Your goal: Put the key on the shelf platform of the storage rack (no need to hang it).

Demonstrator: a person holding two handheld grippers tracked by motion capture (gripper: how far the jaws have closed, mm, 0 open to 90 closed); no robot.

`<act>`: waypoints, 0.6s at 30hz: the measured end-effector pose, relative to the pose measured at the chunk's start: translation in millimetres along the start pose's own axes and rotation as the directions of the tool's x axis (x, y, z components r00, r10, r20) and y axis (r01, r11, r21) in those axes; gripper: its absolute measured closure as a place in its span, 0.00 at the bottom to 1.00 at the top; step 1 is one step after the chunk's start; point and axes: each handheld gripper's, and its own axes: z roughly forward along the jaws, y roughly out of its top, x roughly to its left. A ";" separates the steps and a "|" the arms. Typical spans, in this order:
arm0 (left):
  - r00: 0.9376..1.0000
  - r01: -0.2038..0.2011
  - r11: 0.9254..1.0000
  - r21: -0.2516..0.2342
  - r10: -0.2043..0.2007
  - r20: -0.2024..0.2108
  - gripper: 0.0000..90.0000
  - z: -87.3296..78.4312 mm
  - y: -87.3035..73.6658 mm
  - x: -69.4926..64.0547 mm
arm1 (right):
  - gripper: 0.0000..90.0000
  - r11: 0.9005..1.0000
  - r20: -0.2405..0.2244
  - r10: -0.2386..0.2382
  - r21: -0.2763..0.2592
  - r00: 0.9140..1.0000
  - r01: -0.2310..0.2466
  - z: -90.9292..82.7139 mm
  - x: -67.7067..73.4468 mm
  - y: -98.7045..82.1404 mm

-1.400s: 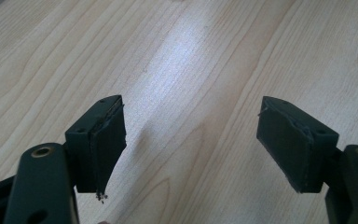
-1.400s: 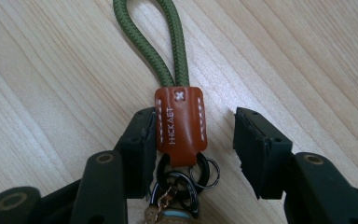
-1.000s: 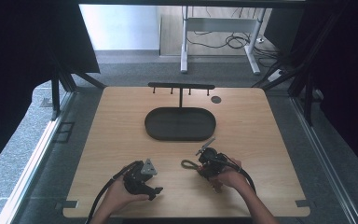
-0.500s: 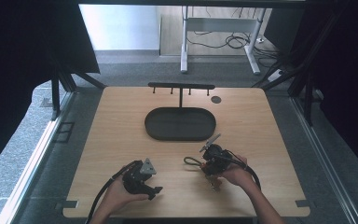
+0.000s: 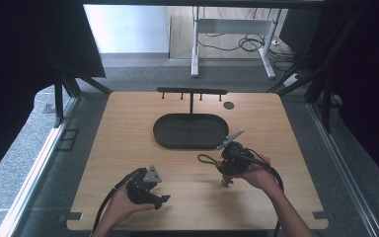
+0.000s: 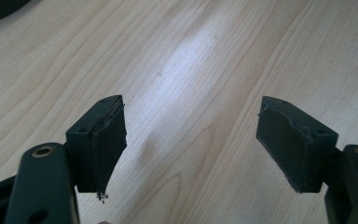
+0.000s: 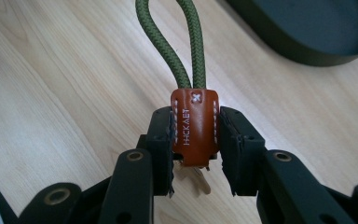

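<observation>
Two tools: one in each hand, both low over the counter (image 5: 128, 128).
Left tool (image 6: 193, 149): wide open and holds nothing. Bare wood shows between its jaws. It sits near the front left of the counter.
Right tool (image 7: 196, 149): shut on the brown tab (image 7: 194, 126) of a key strap. The jaws press the tab from both sides.
Strap: a green rope loop (image 7: 177, 42) comes out of the top of the tab and points away from the tool. In the high view the loop (image 5: 206, 159) sticks out to the left of the right tool (image 5: 223, 164).
Key: something small and pale hangs under the tab; it looks like a key, but I cannot tell for sure.
Tray (image 5: 191, 131): dark and oval, just past the right tool. It looks empty.
Rack (image 5: 191, 92): a black bar with pegs, behind the tray.
Step, my guess: carry the strap to a peg or to the tray.
Do it well: keep the squeeze firm on the tab. Lift slowly so the key does not swing. Keep the loop free and open. Aim the loop at a peg before you let go.
</observation>
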 end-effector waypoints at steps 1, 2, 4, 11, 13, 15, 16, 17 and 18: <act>1.000 0.000 1.000 -0.002 0.000 -0.001 0.28 -0.6 -0.2 0.6 | 0.74 1.000 0.003 0.001 -0.003 1.000 -0.001 -1.7 -0.9 1.4; 1.000 0.002 1.000 -0.002 -0.002 -0.002 0.28 -1.0 -0.4 1.0 | 0.74 1.000 0.003 -0.001 -0.005 1.000 0.001 -3.2 -1.9 3.0; 1.000 0.008 1.000 -0.003 -0.008 -0.004 0.28 -1.4 -0.8 1.6 | 0.74 1.000 0.002 -0.003 -0.007 1.000 0.003 -5.4 -4.0 6.6; 1.000 0.007 1.000 -0.002 -0.007 -0.002 0.28 -1.1 -0.8 1.5 | 0.74 1.000 -0.012 -0.006 -0.025 1.000 0.006 -14.1 -12.4 22.4; 1.000 0.008 1.000 -0.006 -0.008 -0.003 0.28 -1.2 -0.7 1.3 | 0.74 1.000 -0.008 -0.011 -0.024 1.000 0.011 -16.0 -14.8 27.9; 1.000 0.003 1.000 -0.007 -0.003 -0.002 0.28 -2.1 -0.7 1.8 | 0.74 1.000 -0.009 -0.009 -0.028 1.000 0.009 -18.2 -16.7 33.1; 1.000 0.004 1.000 -0.008 -0.004 -0.003 0.28 -2.6 -0.8 1.9 | 0.74 1.000 -0.009 -0.008 -0.030 1.000 0.008 -19.1 -17.6 35.5; 1.000 0.004 1.000 -0.009 -0.004 -0.004 0.28 -3.0 -0.9 2.2 | 0.74 1.000 -0.006 -0.009 -0.028 1.000 0.009 -19.6 -18.7 37.8; 1.000 0.004 1.000 -0.010 -0.005 -0.004 0.28 -3.4 -1.0 2.5 | 0.74 1.000 -0.006 -0.009 -0.026 1.000 0.009 -19.7 -19.5 39.8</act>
